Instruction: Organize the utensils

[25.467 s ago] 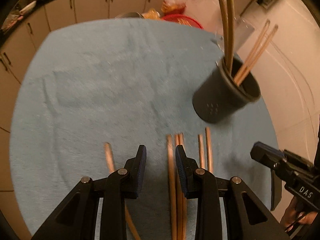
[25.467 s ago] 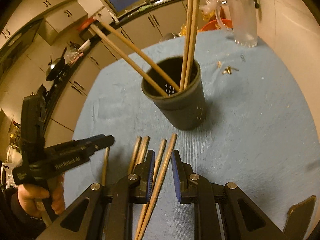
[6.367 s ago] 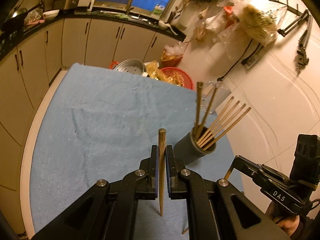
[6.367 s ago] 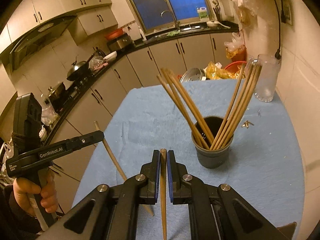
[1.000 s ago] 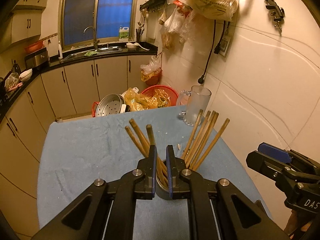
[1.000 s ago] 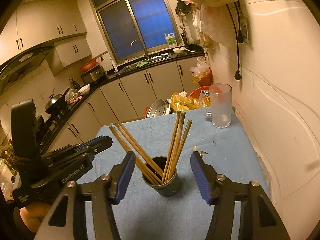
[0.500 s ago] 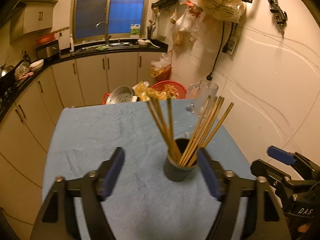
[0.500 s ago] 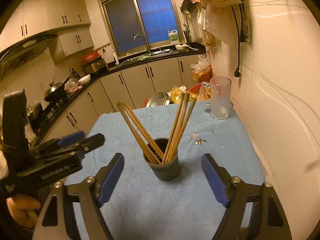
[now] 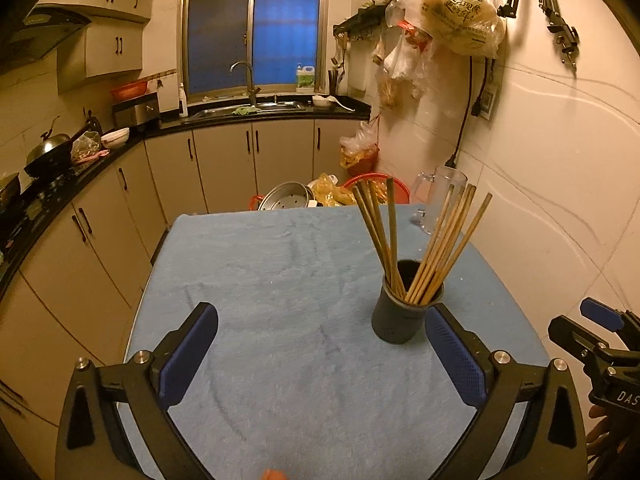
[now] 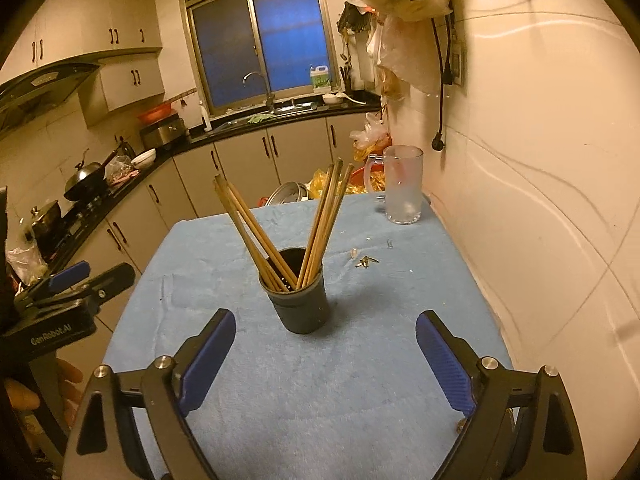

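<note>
A dark utensil cup [image 9: 396,314] stands upright on the blue cloth [image 9: 280,280] and holds several wooden chopsticks [image 9: 420,240], fanned into a left and a right bunch. The same cup [image 10: 300,300] with its chopsticks [image 10: 288,224] sits mid-cloth in the right wrist view. My left gripper [image 9: 320,356] is open wide and empty, held back from the cup, which lies toward its right finger. My right gripper [image 10: 324,356] is open wide and empty, with the cup just beyond its fingers. Each gripper shows at the edge of the other's view.
A glass mug [image 10: 402,184] stands at the cloth's far right corner, with small scraps [image 10: 366,261] on the cloth near it. The tiled wall [image 10: 540,200] runs close along the right. Beyond the table are a steel pot [image 9: 286,196], red basket [image 9: 376,184] and kitchen cabinets.
My left gripper let go of its chopstick into the cup and opened wide. Both grippers have drawn back and up from the cup.
</note>
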`<state>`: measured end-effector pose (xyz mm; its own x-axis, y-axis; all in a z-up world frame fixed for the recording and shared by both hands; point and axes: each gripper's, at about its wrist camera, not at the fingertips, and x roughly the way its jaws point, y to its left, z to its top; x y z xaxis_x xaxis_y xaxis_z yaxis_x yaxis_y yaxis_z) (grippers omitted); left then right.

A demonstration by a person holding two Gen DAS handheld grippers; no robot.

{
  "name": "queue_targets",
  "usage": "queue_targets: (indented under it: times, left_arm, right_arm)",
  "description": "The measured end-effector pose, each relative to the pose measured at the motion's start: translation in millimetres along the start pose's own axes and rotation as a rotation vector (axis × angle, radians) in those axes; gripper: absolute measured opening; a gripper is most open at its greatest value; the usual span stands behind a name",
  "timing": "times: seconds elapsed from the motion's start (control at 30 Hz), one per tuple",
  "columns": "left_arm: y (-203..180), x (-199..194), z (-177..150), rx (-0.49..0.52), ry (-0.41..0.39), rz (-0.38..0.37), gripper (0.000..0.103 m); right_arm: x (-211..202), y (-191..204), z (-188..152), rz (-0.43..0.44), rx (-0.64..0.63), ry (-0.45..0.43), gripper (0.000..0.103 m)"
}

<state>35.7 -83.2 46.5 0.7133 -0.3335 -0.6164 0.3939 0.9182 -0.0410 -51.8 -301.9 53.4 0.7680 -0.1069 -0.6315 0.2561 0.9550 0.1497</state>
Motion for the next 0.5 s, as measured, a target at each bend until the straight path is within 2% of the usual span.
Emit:
queue_targets:
  times: [0.23, 0.5]
  left_arm:
    - [3.4, -18.2, -13.7, 0.002, -0.030, 0.015, 0.103]
    - [6.1, -45.5, -18.1, 0.033, -0.097, 0.069, 0.103]
  right_arm:
    - [-18.1, 8.2, -15.2, -0.006, -0.023, -0.031, 0.094]
    - [-40.1, 15.3, -24.3, -0.025, -0.033, -0.081, 0.095]
